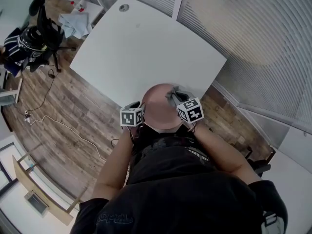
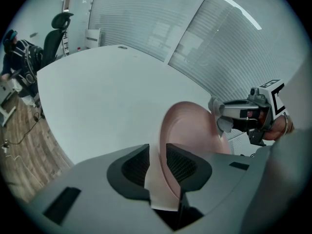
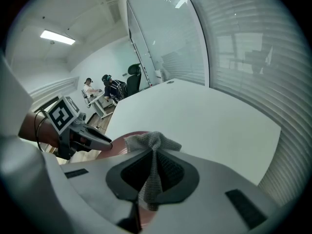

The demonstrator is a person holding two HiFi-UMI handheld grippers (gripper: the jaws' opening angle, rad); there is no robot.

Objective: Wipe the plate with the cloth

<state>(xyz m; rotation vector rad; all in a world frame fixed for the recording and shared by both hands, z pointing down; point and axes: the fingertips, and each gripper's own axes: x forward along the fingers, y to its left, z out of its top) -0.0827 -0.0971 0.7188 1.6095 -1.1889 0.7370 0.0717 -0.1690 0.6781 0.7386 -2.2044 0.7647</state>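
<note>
Now L gripper (image 2: 157, 155) jaws pinch plate (image 2: 190, 130) rim, R gripper (image 3: 155, 157) jaws clamp cloth (image 3: 148, 141), at table (image 1: 146, 48) edge.

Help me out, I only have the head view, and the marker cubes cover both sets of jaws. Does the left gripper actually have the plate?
Observer: Yes. The left gripper view shows the pink plate's rim between the left gripper's jaws, with a pad against each side.
Operator: And the right one?
Observer: In the right gripper view, the right gripper's jaws are shut on a grey knitted cloth, which bunches up above them.
</note>
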